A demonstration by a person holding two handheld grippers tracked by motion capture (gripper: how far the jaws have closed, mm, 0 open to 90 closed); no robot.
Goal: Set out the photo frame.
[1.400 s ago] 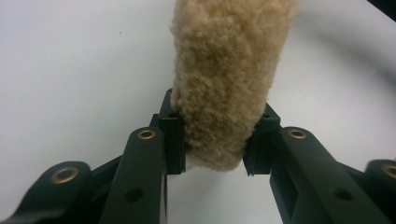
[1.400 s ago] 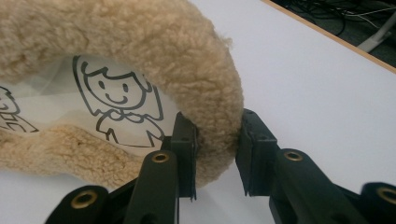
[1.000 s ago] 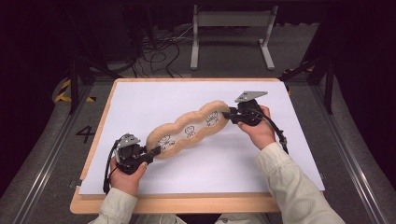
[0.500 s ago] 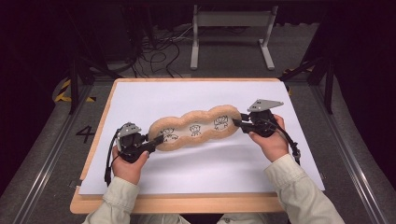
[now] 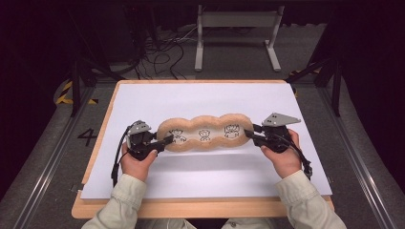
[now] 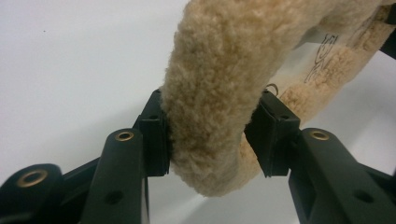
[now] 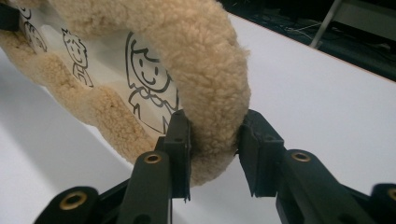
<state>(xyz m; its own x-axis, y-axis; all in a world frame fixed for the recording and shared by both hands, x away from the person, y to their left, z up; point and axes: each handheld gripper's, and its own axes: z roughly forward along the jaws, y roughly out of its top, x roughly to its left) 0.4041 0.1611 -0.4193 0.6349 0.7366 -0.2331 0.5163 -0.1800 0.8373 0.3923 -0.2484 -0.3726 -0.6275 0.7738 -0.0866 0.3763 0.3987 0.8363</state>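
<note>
While the fleecy pad lies lengthwise mid-counter on the white sheet, well clear of every edge, the left gripper has its fingers around its left rim, just been opening, one side slack. The right gripper is clamped on its right rim.

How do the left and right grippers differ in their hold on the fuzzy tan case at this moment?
The left gripper has just been opening: its right pad stands apart from the fuzzy tan case, while the right gripper has both pads pressed into the fleece. The left takes the case's left end, the right its right end. Both lie low over the white sheet, jaws pointing inward.
</note>
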